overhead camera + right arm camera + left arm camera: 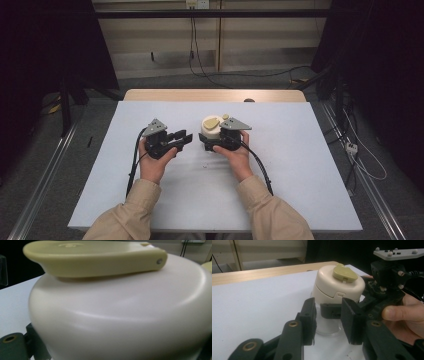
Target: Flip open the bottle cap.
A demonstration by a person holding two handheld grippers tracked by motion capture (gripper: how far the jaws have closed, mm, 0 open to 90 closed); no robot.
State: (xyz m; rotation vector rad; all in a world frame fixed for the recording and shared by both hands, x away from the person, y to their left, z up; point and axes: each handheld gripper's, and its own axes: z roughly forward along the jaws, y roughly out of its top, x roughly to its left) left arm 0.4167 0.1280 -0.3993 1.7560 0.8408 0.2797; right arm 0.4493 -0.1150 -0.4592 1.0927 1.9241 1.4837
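smooth cream bottle (337, 287), rounded cap, olive flap: right hand-held gripper (216, 141) clamps it; left hand-held gripper (184, 138) apart.

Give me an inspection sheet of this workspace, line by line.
Surface: white board on a wooden table.
Job's things: cream plastic bottle with an olive flip lid, upright near the board's middle.
Clutter: a few dark specks on the board near the bottle.
Grippers: right claw clamps the bottle's clear lower part; left claw stands beside the bottle, jaws apart, nothing between them.
Cables: black cable trails from the left claw, another from the right; more hang on the back wall.
Surroundings: grey floor, metal rails either side, dark curtains.
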